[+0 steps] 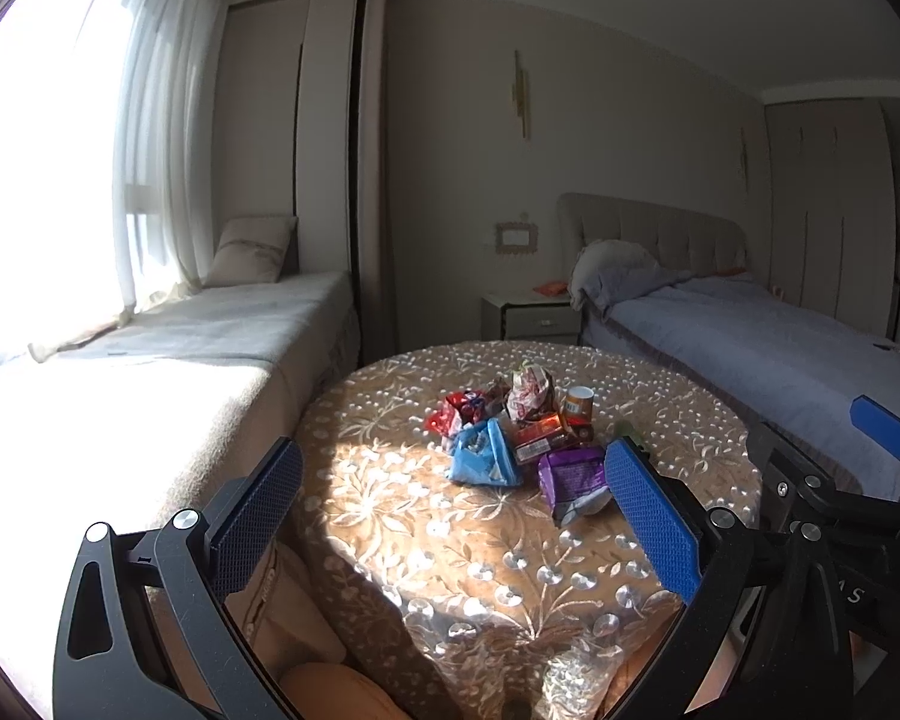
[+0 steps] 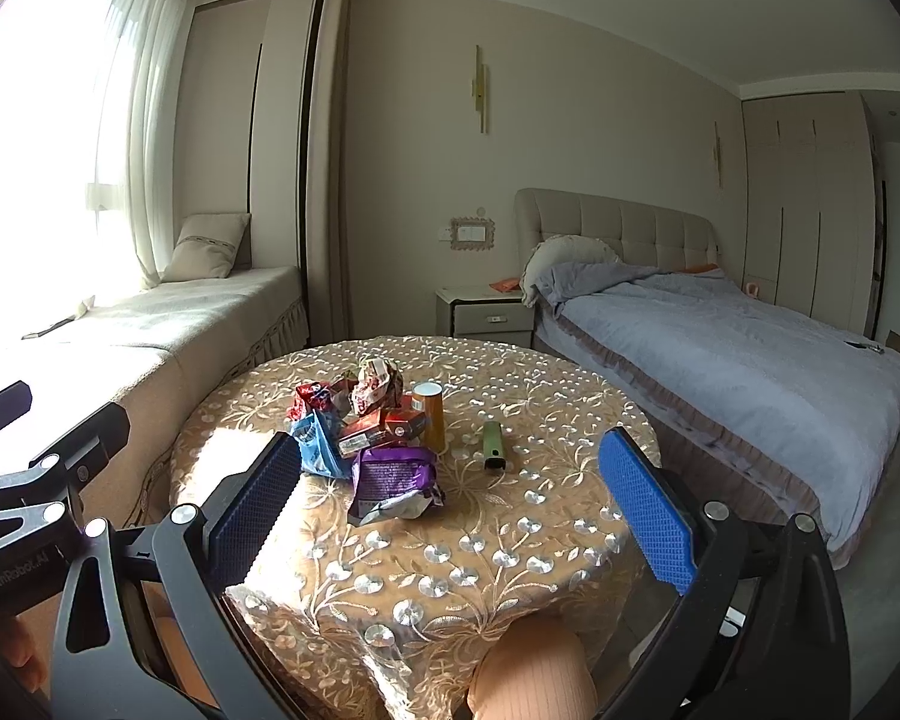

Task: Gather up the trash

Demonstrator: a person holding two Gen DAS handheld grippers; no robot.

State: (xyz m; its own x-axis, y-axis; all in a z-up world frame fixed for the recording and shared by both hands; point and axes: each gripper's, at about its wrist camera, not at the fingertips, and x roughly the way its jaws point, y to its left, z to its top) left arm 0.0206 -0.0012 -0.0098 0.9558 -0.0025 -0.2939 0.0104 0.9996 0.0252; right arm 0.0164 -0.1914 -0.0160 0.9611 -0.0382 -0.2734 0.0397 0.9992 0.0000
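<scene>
My left gripper [image 1: 456, 516] hangs above the near edge of the round table [image 1: 570, 588], its jaws spread wide with nothing between them. My right gripper [image 2: 450, 510] is just beside it, likewise spread wide and empty. Neither touches anything yet.

The trash sits in a loose heap toward the middle of the table: a purple wrapper [image 2: 393, 477] nearest me, a blue bag [image 1: 483, 456] just left of it, a red box [image 2: 369, 435] behind them, a red wrapper [image 1: 450, 411] and a crumpled white wrapper [image 2: 378, 384] at the back. An orange cup [image 2: 431, 414] stands upright at the heap's right edge, and a green lighter-shaped thing [image 2: 493, 447] lies apart, further right.

I judge the work has not begun. I would start with the purple wrapper, since it is closest and nothing lies on it. It looks soft and crinkly, so I should come down low, pinch a raised fold rather than the flat face, and keep clear of the embroidered tablecloth [image 2: 450, 564] so the fingers do not snag it. I see no bin from here.
</scene>
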